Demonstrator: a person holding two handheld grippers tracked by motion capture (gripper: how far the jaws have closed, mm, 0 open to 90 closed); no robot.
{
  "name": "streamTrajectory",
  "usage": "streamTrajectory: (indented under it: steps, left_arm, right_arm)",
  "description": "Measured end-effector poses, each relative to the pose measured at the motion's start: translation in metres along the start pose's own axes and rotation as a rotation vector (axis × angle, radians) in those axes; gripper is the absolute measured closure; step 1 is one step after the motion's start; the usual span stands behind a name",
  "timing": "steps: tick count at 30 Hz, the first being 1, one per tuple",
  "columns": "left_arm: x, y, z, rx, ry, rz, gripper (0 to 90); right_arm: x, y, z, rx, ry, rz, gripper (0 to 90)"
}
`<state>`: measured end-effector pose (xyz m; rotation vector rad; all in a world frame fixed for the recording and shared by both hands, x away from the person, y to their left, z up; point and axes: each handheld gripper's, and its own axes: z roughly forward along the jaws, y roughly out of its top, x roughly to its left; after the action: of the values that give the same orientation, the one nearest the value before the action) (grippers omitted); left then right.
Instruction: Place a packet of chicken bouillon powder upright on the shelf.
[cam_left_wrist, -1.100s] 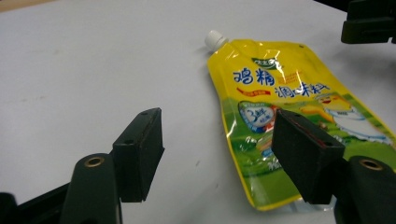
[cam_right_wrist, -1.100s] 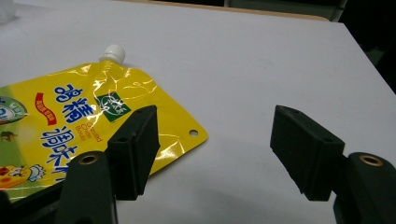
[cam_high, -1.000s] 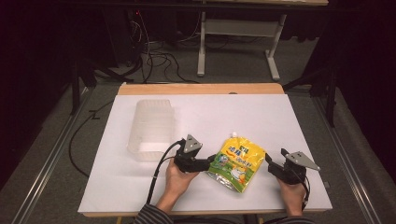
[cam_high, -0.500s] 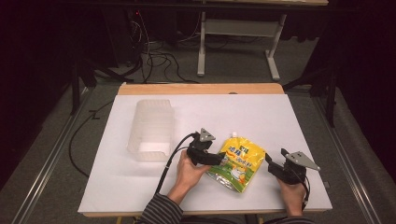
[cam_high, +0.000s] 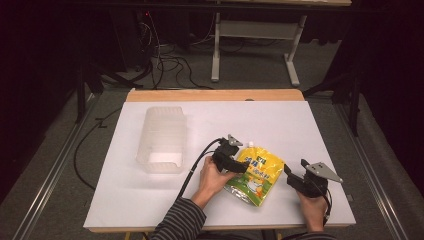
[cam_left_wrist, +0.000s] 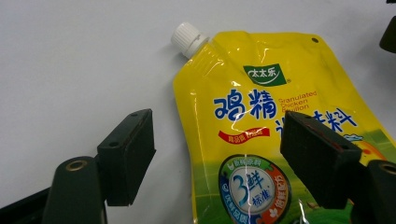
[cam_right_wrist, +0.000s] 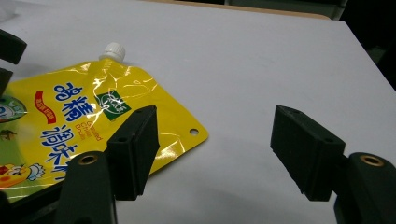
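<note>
Yellow pouch (cam_high: 254, 175) flat (unmoved), left gripper (cam_high: 244, 167) shifted over it, jaws opening.

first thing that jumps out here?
The yellow chicken bouillon pouch with its white cap, lying flat on the white table near the front edge. Open tongs flank it: left tongs over its edge, right tongs beside it. A clear plastic bin stands left.

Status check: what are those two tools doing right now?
Left tool open, opening over yellow pouch. Right tool open beside it. Pouch flat, unheld. Nothing blocking.
</note>
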<state>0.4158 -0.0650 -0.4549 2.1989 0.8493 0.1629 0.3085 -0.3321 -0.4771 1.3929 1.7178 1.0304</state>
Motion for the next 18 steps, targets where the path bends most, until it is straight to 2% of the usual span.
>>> streamTrajectory:
  steps: [4, 7, 9, 15, 18]
  left_arm:
    - [0.000, 0.000, 0.008, 0.008, -0.005, -0.026, 25.8]
    - [0.001, -0.002, 0.013, 0.026, -0.029, -0.043, 25.7]
    - [0.000, -0.003, 0.017, 0.051, -0.024, -0.031, 25.8]
    - [-0.005, -0.006, 0.018, 0.056, 0.010, 0.020, 26.6]
    - [-0.007, -0.006, 0.018, 0.051, -0.002, 0.028, 31.4]
  right_arm:
    - [0.001, 0.000, 0.000, 0.001, 0.002, -0.003, 32.7]
    - [0.001, 0.000, 0.000, -0.001, 0.006, -0.006, 32.7]
    - [0.001, 0.000, -0.001, -0.006, 0.004, -0.002, 32.7]
    - [0.001, 0.000, 0.000, -0.003, 0.002, -0.005, 32.7]
    - [0.001, 0.000, 0.000, 0.003, 0.001, -0.013, 32.7]
